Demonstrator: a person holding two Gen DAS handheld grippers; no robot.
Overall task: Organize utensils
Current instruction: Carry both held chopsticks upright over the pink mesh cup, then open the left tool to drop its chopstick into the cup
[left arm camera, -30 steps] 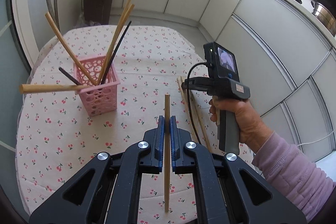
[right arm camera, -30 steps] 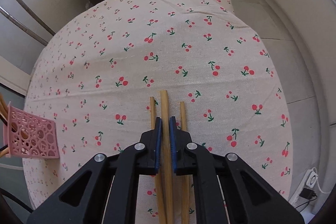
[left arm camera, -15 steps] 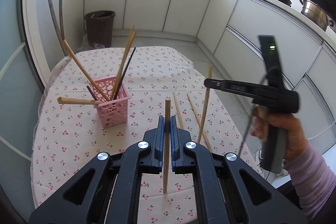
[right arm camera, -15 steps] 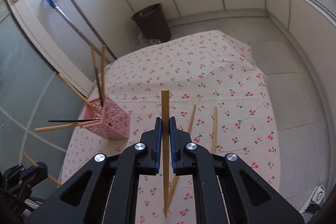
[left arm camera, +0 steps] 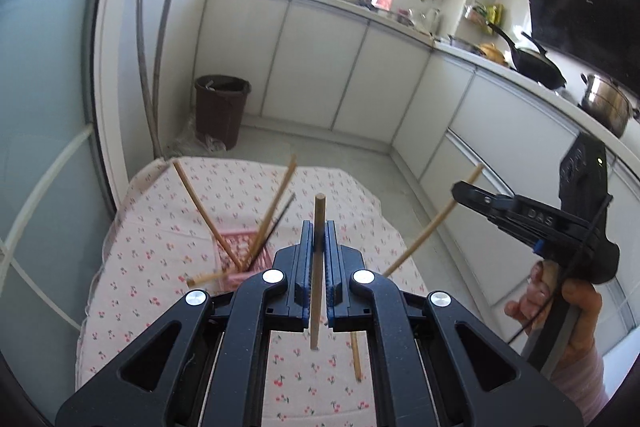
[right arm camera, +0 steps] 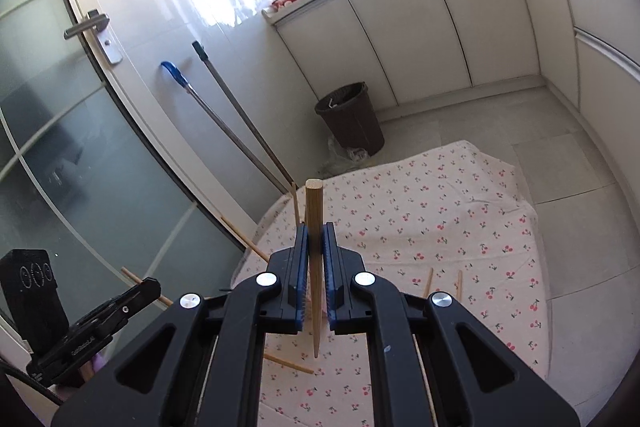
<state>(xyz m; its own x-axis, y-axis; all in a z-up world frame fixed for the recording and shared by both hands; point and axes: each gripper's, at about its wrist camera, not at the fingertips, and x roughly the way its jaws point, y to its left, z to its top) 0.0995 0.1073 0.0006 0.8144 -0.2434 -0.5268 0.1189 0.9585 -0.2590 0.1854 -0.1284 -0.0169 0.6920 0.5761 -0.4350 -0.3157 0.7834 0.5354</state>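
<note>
1. Basket [left arm camera: 236, 247], pink, on cherry-print table [left arm camera: 160, 259], already holds several chopsticks; task looks partway done.
2. Left: two loose sticks [right arm camera: 444, 281] on the cloth, plus the two in hand.
3. L gripper [left arm camera: 316, 247] clamped on one wooden chopstick [left arm camera: 318, 267], raised above basket.
4. R gripper [right arm camera: 316, 251] clenched on another [right arm camera: 315, 227], held high, well apart from table.

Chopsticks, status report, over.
Left gripper shut on a chopstick. Right gripper shut on another. Pink basket below, nothing blocking.
</note>
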